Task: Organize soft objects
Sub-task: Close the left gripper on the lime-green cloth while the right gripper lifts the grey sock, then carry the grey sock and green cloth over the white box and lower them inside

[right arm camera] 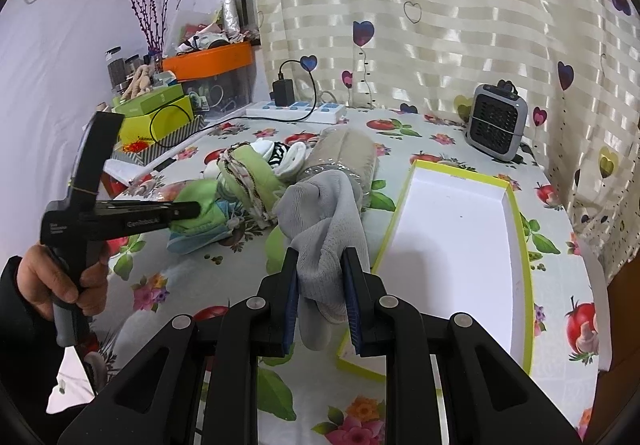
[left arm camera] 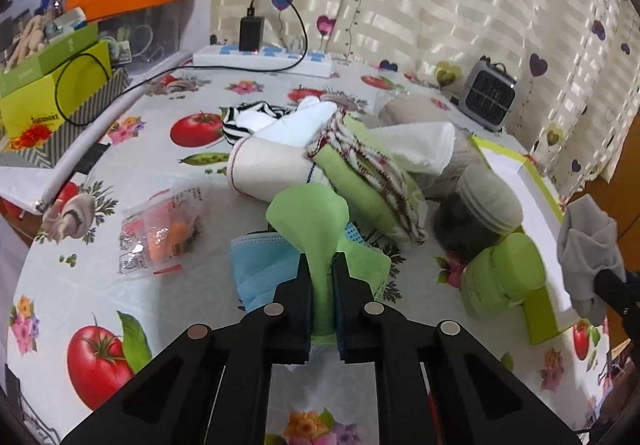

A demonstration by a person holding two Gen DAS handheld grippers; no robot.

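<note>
My left gripper (left arm camera: pixel 322 261) is shut on a light green cloth (left arm camera: pixel 308 209), which fans out above the fingertips over a blue face mask (left arm camera: pixel 260 265). Behind it lies a pile of soft things: a cream rolled cloth (left arm camera: pixel 268 169), white socks (left arm camera: pixel 296 125) and a folded green towel (left arm camera: pixel 352 181). My right gripper (right arm camera: pixel 322 257) is shut on a bunched grey sock (right arm camera: pixel 324 213), held just left of an open white box with a yellow-green rim (right arm camera: pixel 452 237). In the right wrist view the left gripper (right arm camera: pixel 192 209) sits at the left, held by a hand (right arm camera: pixel 60 285).
A jar with a grey lid (left arm camera: pixel 480 205) and a round green container (left arm camera: pixel 504 273) stand by the box. A plastic packet (left arm camera: pixel 160 241) lies at left. A small heater (right arm camera: pixel 496 121), a power strip (right arm camera: pixel 296 111) and stacked boxes (right arm camera: pixel 160 117) line the back.
</note>
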